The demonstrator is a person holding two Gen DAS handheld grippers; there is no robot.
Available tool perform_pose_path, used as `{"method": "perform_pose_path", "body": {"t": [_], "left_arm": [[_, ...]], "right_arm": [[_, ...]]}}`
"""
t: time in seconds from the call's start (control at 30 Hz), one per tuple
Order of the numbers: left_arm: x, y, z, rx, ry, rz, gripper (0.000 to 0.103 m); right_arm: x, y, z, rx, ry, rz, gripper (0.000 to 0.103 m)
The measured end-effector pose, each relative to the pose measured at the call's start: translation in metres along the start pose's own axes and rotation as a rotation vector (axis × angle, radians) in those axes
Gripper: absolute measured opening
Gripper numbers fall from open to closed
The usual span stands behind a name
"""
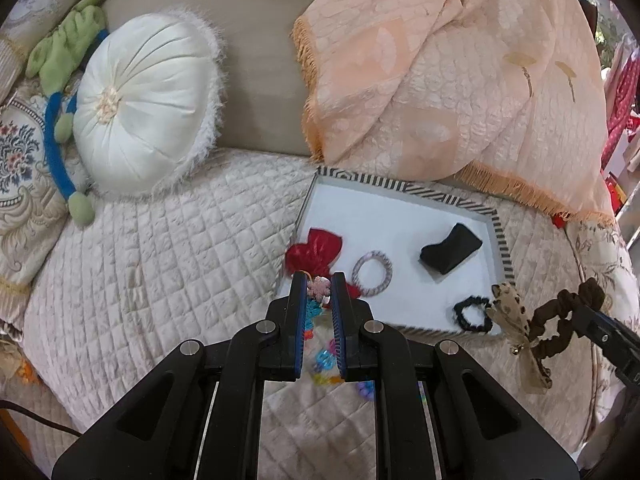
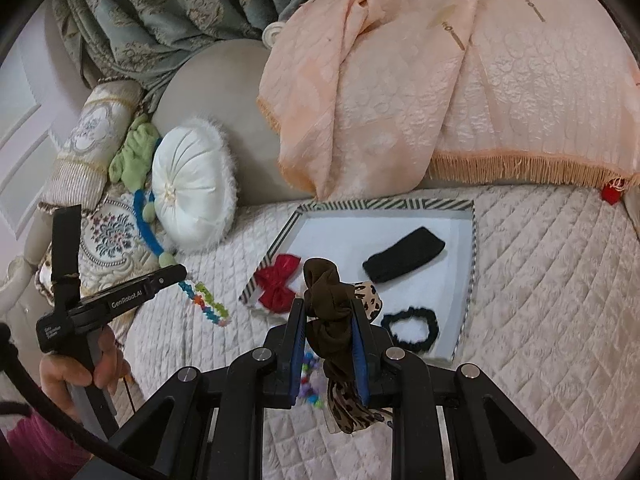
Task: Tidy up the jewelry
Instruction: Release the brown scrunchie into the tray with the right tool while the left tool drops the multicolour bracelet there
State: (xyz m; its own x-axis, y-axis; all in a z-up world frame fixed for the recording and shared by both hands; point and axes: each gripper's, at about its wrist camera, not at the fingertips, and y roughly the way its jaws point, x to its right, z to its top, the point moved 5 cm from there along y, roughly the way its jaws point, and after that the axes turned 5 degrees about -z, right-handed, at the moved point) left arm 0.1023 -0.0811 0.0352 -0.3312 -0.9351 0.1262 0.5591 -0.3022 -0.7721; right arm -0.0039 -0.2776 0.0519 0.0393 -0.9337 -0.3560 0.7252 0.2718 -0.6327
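A white tray point(image 1: 400, 200) with a striped rim lies on the quilted bed; it also shows in the right wrist view point(image 2: 384, 224). In it lie a red bow point(image 1: 316, 250), a pink ring scrunchie point(image 1: 372, 272), a black band point(image 1: 450, 248) and a black scrunchie point(image 1: 472, 314). My left gripper point(image 1: 319, 290) is shut on a colourful bead bracelet point(image 2: 206, 304) that hangs just left of the tray's near corner. My right gripper point(image 2: 329, 312) is shut on a brown scrunchie point(image 2: 326, 308) with a leopard-print ribbon point(image 2: 348, 412), held above the tray's near edge.
A round white cushion point(image 1: 140, 104), a green and blue plush toy point(image 1: 60, 80) and embroidered pillows point(image 1: 20, 160) lie at the left. A peach fringed throw point(image 1: 460, 80) drapes behind the tray. Small coloured beads point(image 2: 310, 380) lie on the quilt point(image 1: 160, 260) below the grippers.
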Motion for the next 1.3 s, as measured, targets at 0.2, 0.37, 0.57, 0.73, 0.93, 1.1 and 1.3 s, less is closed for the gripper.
{"method": "perform_pose_path", "body": {"t": [0.2, 0.37, 0.57, 0.73, 0.93, 1.1, 1.3], "left_arm": [[0.023, 0.02, 0.022, -0.013, -0.001, -0.032, 0.011], [0.041, 0.047, 0.037, -0.025, 0.002, -0.042, 0.011], [0.052, 0.099, 0.054, -0.071, -0.014, -0.055, 0.011], [0.042, 0.141, 0.061, -0.103, -0.043, -0.028, 0.011], [0.013, 0.177, 0.053, -0.149, -0.075, 0.024, 0.011], [0.003, 0.188, 0.041, -0.178, -0.093, 0.034, 0.011], [-0.001, 0.183, 0.037, -0.184, -0.098, 0.025, 0.036]], "right_arm": [[0.004, 0.027, 0.015, -0.01, 0.025, 0.0, 0.02], [0.002, 0.058, 0.026, -0.027, 0.065, 0.04, 0.02], [0.006, 0.105, 0.025, -0.07, 0.144, 0.114, 0.02], [0.035, 0.142, 0.014, -0.112, 0.233, 0.09, 0.02], [0.078, 0.154, -0.004, -0.148, 0.261, -0.078, 0.02], [0.084, 0.151, -0.006, -0.15, 0.244, -0.104, 0.024], [0.08, 0.131, -0.008, -0.125, 0.219, -0.117, 0.042]]}}
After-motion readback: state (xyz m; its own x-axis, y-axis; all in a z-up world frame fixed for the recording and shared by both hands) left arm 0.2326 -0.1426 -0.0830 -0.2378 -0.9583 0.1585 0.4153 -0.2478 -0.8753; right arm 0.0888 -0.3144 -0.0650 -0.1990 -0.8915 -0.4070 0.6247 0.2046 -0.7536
